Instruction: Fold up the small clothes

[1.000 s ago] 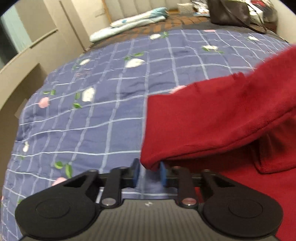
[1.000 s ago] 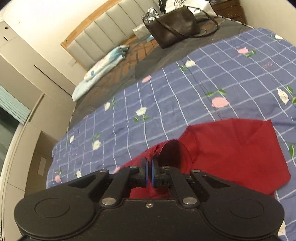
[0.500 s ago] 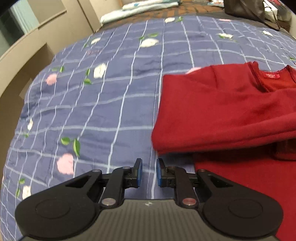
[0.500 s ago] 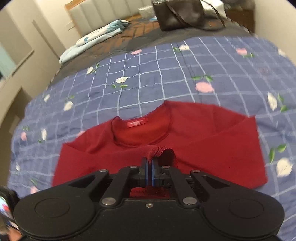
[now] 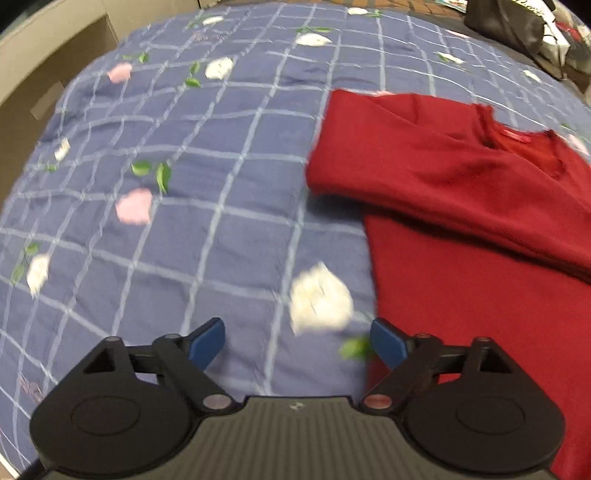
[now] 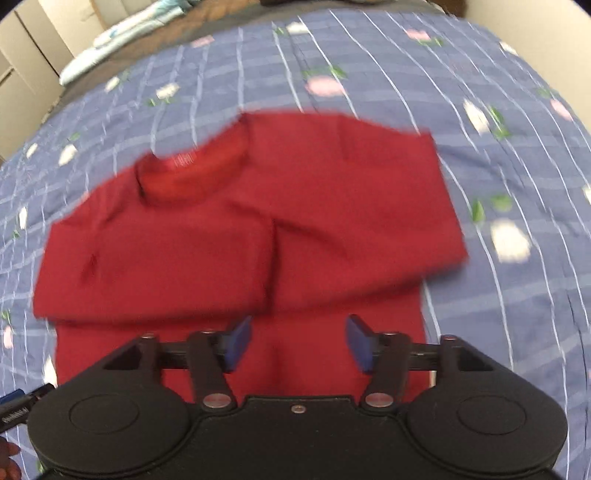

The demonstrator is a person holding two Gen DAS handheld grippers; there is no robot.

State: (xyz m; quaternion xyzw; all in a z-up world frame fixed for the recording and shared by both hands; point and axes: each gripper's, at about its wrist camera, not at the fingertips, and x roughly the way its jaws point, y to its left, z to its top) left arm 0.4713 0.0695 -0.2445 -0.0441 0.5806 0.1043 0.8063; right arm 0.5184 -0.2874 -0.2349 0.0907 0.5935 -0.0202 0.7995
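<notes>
A small red long-sleeved top (image 6: 258, 229) lies flat on the blue checked bedspread (image 6: 517, 155), neck opening (image 6: 188, 173) away from me, both sleeves folded across its chest. In the left wrist view the same red top (image 5: 461, 221) fills the right side. My left gripper (image 5: 297, 341) stands open over the bedspread (image 5: 184, 221), just left of the garment's side edge, with nothing between its blue pads. My right gripper (image 6: 297, 343) is open above the lower body of the top, holding nothing.
A dark handbag (image 5: 509, 26) and clutter sit at the far end of the bed. A light blue pillow (image 6: 125, 40) lies at the headboard side. Beige cabinet panels (image 5: 44, 74) run along the bed's left edge. The other gripper's tip (image 6: 22, 402) shows at lower left.
Both grippers let go of the sleeves and opened wide. The sleeves now lie across the chest. Both grippers have pulled back toward the garment's lower part.
</notes>
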